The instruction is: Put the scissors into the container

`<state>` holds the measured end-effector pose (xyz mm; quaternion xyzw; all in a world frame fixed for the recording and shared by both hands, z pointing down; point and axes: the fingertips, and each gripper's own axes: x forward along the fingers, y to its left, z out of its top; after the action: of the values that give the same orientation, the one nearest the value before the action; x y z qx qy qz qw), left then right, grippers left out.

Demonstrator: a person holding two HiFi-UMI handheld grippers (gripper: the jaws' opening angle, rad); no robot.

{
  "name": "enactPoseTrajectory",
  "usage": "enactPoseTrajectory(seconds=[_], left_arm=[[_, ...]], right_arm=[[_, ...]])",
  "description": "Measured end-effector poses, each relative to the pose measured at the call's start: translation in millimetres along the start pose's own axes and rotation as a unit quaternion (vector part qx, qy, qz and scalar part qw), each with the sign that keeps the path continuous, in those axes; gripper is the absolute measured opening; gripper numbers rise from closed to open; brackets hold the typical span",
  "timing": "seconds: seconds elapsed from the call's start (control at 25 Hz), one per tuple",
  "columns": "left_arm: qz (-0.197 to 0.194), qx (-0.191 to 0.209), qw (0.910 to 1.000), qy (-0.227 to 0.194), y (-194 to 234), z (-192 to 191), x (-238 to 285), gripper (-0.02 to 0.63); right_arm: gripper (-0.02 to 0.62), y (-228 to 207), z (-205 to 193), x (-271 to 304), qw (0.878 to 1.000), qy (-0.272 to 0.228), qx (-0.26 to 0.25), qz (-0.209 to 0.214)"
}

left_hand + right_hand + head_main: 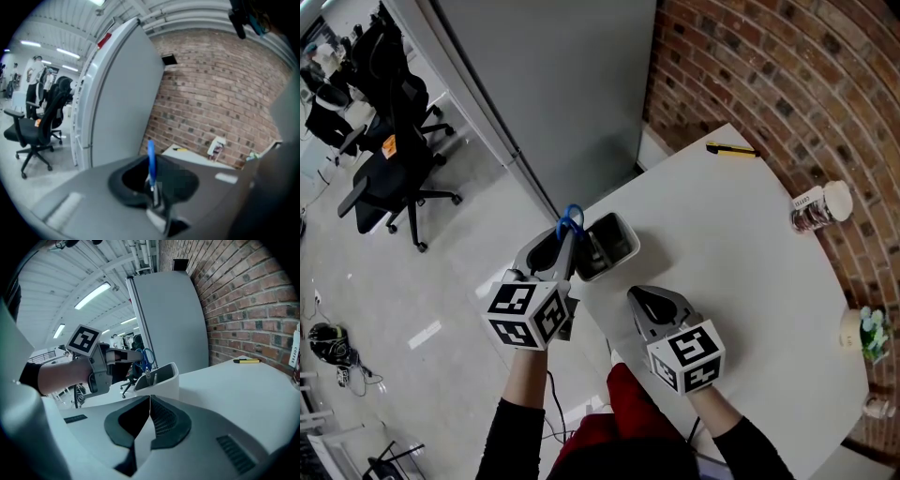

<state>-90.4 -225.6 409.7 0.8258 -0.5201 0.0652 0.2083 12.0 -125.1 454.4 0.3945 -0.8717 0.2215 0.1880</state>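
Observation:
The scissors [571, 222] have blue handles and stand upright, handles up, with my left gripper [566, 242] shut on them. Their blades point down into the near-left corner of the white container [623, 251], which sits at the table's left edge. In the left gripper view the blue handle [151, 158] rises between the jaws. The right gripper view shows the left gripper [139, 355] holding the scissors [147, 359] over the container [163, 379]. My right gripper [642, 296] rests shut and empty on the table just right of the container, its jaws [150, 400] closed together.
A yellow-and-black pen-like tool [732, 149] lies at the table's far corner. A white-lidded jar [821, 206] and a small plant pot [862, 333] stand along the brick wall [787, 84]. A grey partition [544, 84] rises behind the container. Office chairs [389, 159] stand on the floor to the left.

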Motion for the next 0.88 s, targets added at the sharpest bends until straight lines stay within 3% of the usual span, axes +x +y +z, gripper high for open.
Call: enactPoseTrajectory(seconds=[0.24, 0.68, 0.88], left_arm=[[0.006, -0.004, 1.0000, -0.001, 10, 0, 4, 0.048], [0.003, -0.051, 0.9986, -0.012, 23, -4, 10, 0.052], [0.002, -0.037, 0.9993, -0.008, 20, -5, 9, 0.054]], right_arm=[[0.009, -1, -2, 1, 1.000, 0.006, -0.004, -0.005], [0.009, -5, -7, 0, 1.000, 0.011, 0.000, -0.008], [0.009, -5, -9, 0, 1.000, 0.013, 0.000, -0.006]])
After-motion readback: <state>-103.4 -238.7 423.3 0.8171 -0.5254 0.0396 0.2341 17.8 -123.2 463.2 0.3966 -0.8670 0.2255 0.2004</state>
